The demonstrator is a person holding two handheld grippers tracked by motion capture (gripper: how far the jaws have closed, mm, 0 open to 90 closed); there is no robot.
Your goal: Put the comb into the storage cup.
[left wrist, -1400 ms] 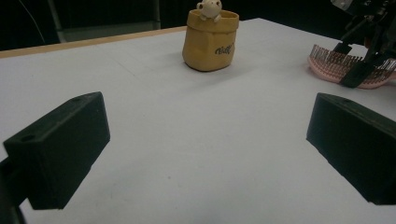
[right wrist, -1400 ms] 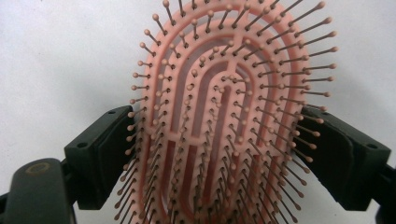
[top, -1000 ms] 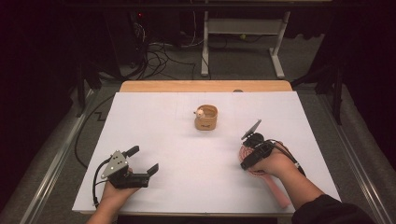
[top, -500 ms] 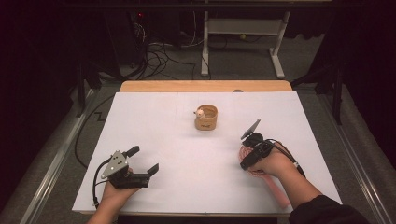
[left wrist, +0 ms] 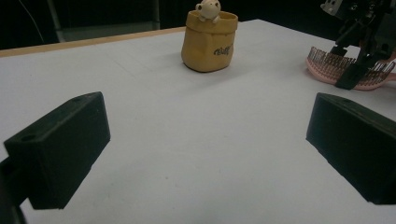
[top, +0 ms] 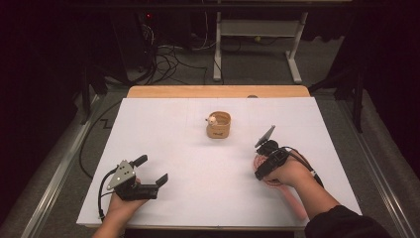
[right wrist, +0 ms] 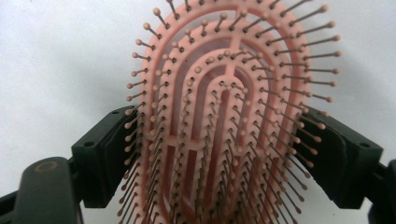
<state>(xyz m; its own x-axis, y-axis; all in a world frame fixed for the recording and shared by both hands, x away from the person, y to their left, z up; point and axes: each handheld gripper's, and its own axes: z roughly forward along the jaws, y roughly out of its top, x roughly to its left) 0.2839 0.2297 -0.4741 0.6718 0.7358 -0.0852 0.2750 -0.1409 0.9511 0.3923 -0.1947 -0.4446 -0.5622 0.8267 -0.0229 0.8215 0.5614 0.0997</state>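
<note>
Meanwhile, left gripper (top: 151, 171) idle on the desk (top: 198, 148), jaws wide and empty; tan pouch (top: 219, 125) well ahead of them. Right gripper (right wrist: 219, 140): jaws have just been closing, pink hairbrush (right wrist: 224, 116) between them, pads at the bristles' edges. Judgement: grasp forming, lift not begun.

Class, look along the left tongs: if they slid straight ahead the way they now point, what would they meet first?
Probably the tan pouch-shaped holder, standing slightly left of centre ahead of the open left tongs. Bare white table lies between. The pink hairbrush sits off to the right, likely missed.
</note>
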